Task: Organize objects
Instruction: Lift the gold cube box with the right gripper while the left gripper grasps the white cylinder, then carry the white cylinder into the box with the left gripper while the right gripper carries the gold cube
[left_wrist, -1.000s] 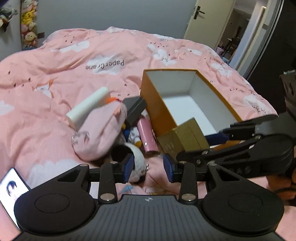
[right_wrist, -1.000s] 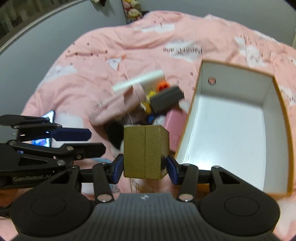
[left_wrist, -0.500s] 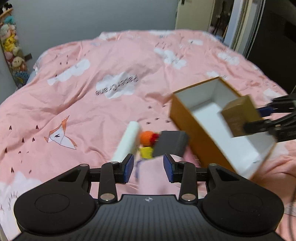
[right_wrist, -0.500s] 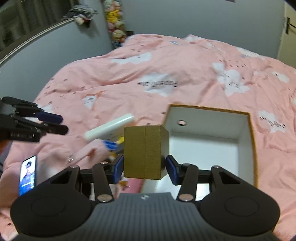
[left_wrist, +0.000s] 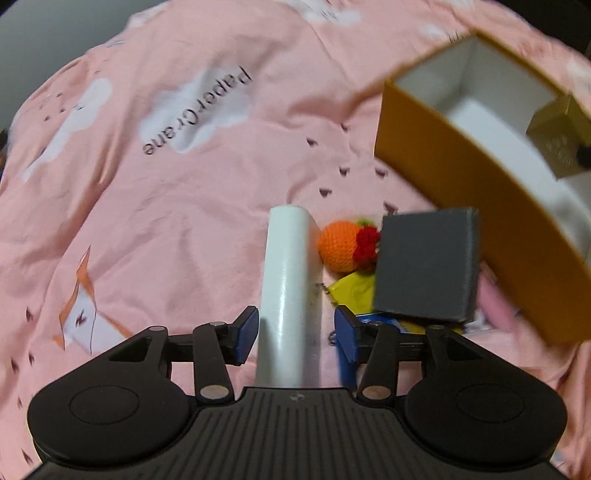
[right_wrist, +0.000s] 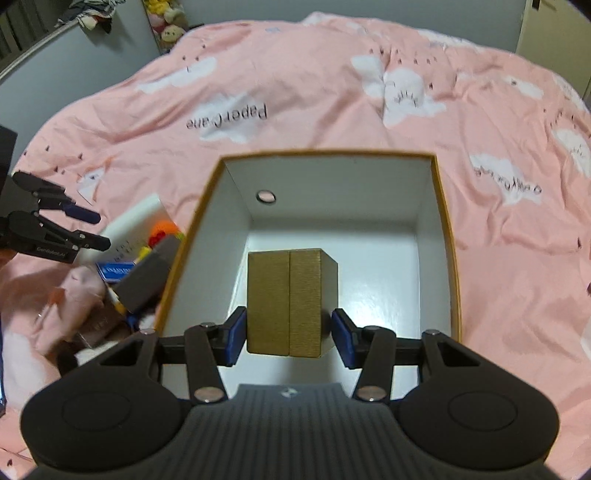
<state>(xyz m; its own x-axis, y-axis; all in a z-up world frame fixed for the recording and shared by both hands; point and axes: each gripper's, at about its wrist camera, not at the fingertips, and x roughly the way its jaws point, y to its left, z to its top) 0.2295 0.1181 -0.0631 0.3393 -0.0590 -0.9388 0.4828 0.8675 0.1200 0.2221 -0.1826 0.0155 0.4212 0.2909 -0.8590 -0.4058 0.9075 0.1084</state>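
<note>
The right gripper (right_wrist: 288, 334) is clamping a small gold box (right_wrist: 290, 301) between its pads and is holding it over the open orange box (right_wrist: 445, 221), whose white floor is showing straight ahead of the fingertips. Released from this height, the gold box could tip on landing or knock the near wall.

The left gripper (left_wrist: 295, 334) has just been spreading its jaws, and a white tube (left_wrist: 288, 291) is lying between them, running away from the fingers. The left pad is sitting right beside the tube and the right pad is standing clear of it, so nothing is gripped. Closing off-centre could roll the smooth tube away on the soft pink bedcover (left_wrist: 166, 221). A grey box (left_wrist: 424, 262) and an orange knitted ball (left_wrist: 340, 245) are crowding just right of the tube, so the right finger could snag them.
</note>
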